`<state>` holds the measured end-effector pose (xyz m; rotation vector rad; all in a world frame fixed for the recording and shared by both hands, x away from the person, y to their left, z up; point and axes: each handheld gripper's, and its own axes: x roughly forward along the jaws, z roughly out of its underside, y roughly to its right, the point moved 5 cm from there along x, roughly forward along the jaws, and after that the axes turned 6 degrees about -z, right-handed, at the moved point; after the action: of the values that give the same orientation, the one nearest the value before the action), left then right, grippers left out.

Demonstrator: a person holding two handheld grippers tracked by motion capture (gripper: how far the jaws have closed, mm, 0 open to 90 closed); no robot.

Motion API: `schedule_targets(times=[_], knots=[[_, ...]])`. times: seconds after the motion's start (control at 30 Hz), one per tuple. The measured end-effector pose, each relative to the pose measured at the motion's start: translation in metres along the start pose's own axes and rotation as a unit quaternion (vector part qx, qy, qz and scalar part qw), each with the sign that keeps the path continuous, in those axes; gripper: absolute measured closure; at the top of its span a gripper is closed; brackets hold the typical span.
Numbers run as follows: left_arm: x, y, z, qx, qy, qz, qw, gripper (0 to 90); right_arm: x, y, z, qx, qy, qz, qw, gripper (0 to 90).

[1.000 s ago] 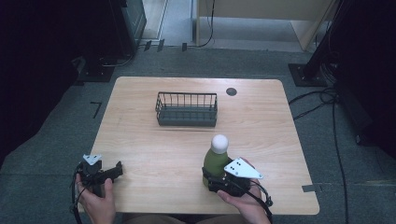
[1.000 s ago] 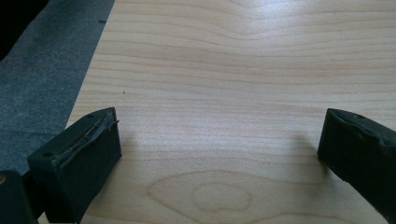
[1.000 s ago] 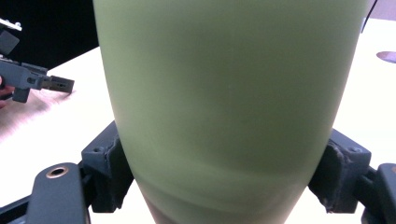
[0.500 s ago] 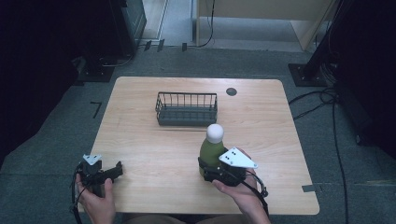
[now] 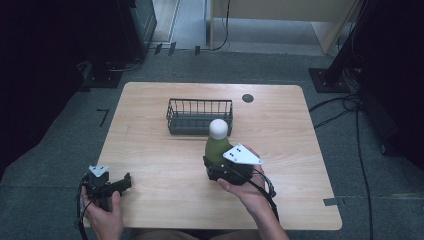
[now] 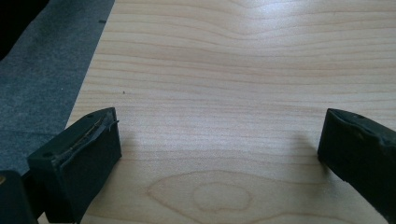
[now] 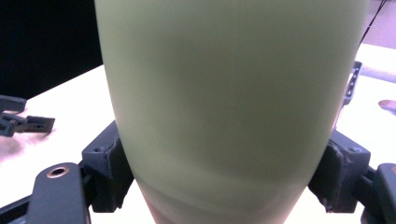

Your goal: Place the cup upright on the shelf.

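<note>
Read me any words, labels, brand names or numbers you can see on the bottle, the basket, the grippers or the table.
None can be read.
Green bottle, held in the right gripper: plain, no label showing.
Wire basket, table, left gripper: no print visible.

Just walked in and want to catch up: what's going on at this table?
A person sits at a wooden table with a tool in each hand. The right tool is clamped on the body of a green bottle with a round white cap, held upright just in front of a dark wire basket that looks empty. The left tool sits open and idle near the table's front left corner, nothing between its jaws.
</note>
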<state>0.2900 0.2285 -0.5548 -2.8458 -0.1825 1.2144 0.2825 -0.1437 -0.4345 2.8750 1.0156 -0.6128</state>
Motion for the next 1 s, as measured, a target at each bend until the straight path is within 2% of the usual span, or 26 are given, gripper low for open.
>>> schedule_targets(times=[0.47, 0.87, 1.0], knots=[[0.0, 0.0, 0.0, -0.001, 0.0, 0.0, 1.0, 0.0, 0.024, 0.014, -0.03, 0.004, 0.011, 0.024, 0.9996, 20.1], [0.0, 0.0, 0.0, -0.001, 0.0, 0.0, 1.0, 0.0, 0.038, 0.029, -0.058, 0.0, 0.038, 0.056, 0.9977, 20.1], [0.0, 0.0, 0.0, -0.001, 0.0, 0.0, 1.0, 0.0, 0.041, 0.036, -0.073, 0.001, 0.055, 0.073, 0.9958, 20.1]])
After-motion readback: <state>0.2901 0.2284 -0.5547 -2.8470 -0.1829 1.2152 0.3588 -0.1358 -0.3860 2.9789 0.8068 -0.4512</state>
